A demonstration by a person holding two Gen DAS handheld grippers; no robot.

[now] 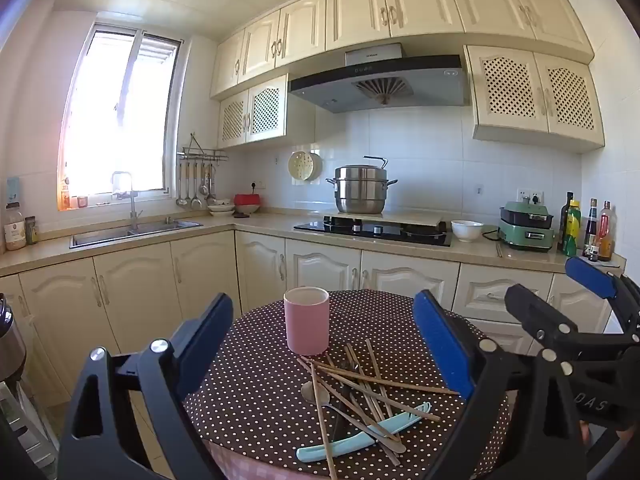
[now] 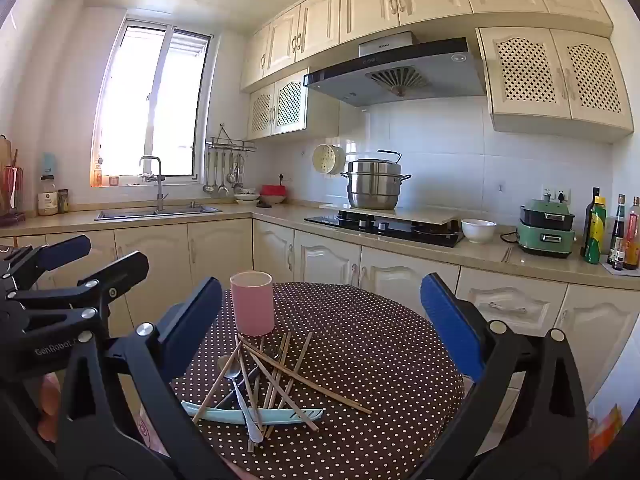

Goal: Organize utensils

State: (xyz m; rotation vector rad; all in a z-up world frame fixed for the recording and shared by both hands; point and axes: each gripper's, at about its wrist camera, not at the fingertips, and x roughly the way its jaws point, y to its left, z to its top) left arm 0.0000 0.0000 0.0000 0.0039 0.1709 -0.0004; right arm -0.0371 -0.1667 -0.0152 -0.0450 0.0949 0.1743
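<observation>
Left tongs (image 1: 324,348): spread wide, empty.
Right tongs (image 2: 320,328): spread wide, empty.
Pink cup (image 1: 307,320): upright on counter (image 1: 256,380).
Chopsticks (image 1: 360,380): heaped with spoon (image 2: 240,392), just beside cup.

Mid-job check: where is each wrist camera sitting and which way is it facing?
Left wrist: behind the open left gripper, facing the pink cup and stove wall; right gripper shows at the right edge.
Right wrist: behind the open right gripper, same heading; left gripper at its left edge.
Shared: cup, chopsticks, dotted table.
</observation>
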